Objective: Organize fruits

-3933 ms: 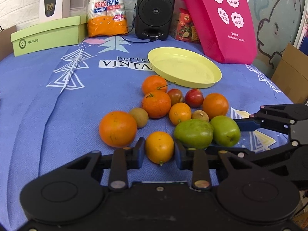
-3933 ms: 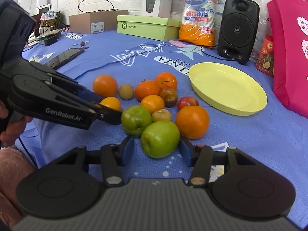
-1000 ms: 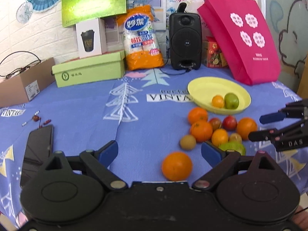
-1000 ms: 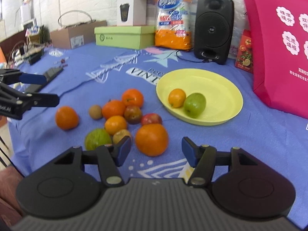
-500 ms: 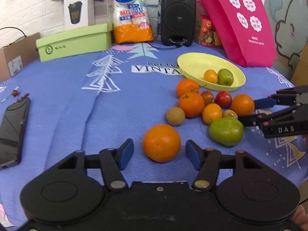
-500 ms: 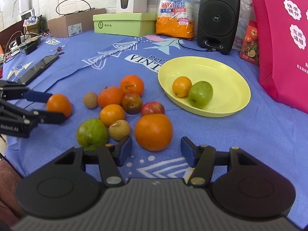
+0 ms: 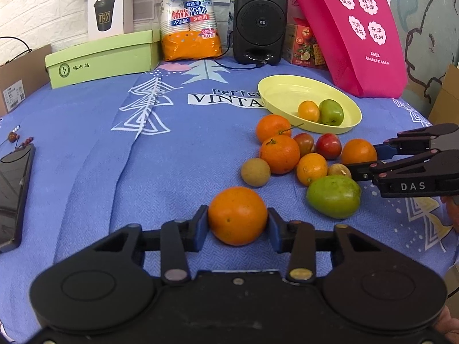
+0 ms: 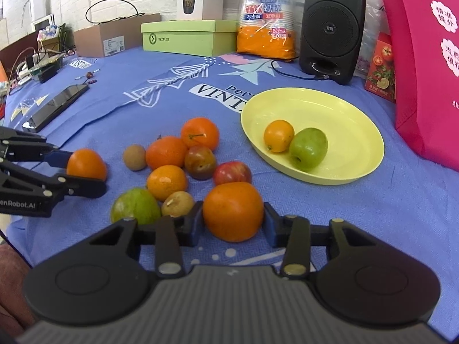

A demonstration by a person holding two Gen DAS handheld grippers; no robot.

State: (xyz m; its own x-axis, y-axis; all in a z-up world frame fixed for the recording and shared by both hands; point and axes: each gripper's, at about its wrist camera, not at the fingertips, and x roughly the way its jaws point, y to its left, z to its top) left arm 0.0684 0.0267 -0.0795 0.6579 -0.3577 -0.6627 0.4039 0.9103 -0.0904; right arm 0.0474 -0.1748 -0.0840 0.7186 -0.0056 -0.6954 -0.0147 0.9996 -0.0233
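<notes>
My left gripper (image 7: 237, 226) is shut on a large orange (image 7: 237, 219) that rests on the blue cloth; it also shows in the right wrist view (image 8: 86, 164). My right gripper (image 8: 233, 223) is shut on another large orange (image 8: 233, 211), seen in the left wrist view (image 7: 358, 152) too. A yellow plate (image 8: 344, 114) holds a small orange (image 8: 278, 135) and a green apple (image 8: 308, 149). A cluster of oranges, plums, small brown fruits and a green mango (image 8: 134, 207) lies between the grippers.
A black speaker (image 7: 259, 20), a pink bag (image 7: 358, 34), a pack of paper cups (image 7: 189, 20) and a green box (image 7: 103, 57) stand along the back. A phone (image 7: 11, 189) lies at the left. A cardboard box (image 7: 443, 97) stands at the right.
Both grippers moved forward and closed: the left around the lone large orange, the right around the large orange at the front of the cluster.
</notes>
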